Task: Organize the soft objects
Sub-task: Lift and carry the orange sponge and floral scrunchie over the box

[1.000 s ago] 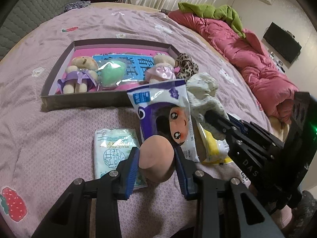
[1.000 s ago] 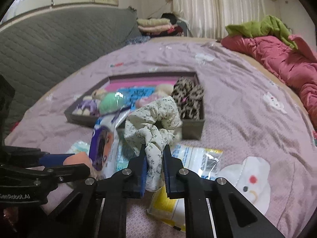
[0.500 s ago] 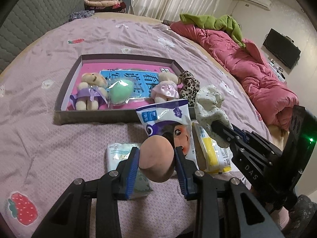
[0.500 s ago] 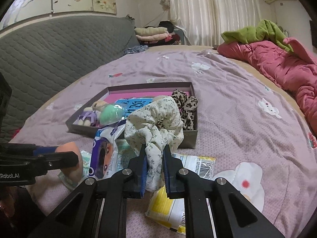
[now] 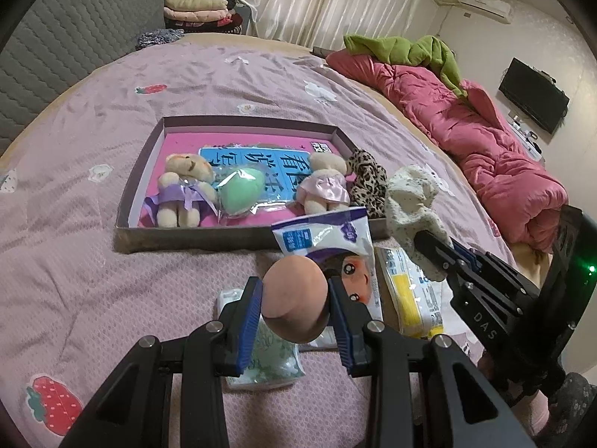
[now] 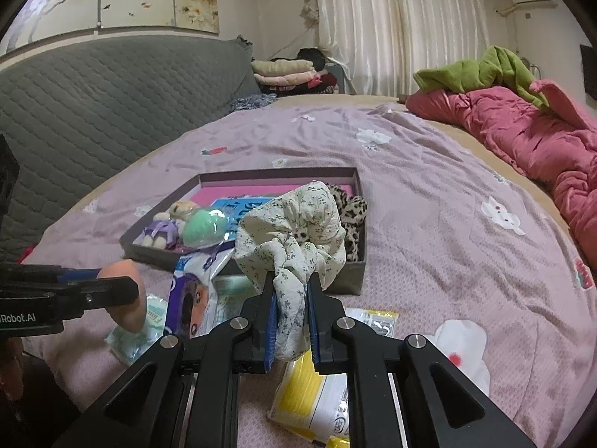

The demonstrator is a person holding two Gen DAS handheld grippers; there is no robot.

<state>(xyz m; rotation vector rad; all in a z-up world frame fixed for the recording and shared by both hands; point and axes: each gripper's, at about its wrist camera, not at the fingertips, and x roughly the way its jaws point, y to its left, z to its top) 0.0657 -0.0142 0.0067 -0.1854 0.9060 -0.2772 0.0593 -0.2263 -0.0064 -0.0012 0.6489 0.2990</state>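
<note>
My left gripper (image 5: 294, 304) pinches a peach egg-shaped sponge (image 5: 294, 298); my right gripper (image 6: 291, 321) clamps a cream floral fabric scrunchie (image 6: 293, 231) that half-hides the leopard-print scrunchie (image 6: 352, 220) beyond it.

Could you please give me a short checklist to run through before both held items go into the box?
1. Left gripper shut on the peach sponge: ok.
2. Right gripper shut on the floral scrunchie: ok.
3. Both items lifted off the bedspread: ok.
4. Free space in the box: ok, bare pink floor shows behind the two bears.
5. Path for the sponge: not ok, the purple packet leans over the box's near wall.
6. Space beside the leopard scrunchie for the floral one: cannot tell.
</note>
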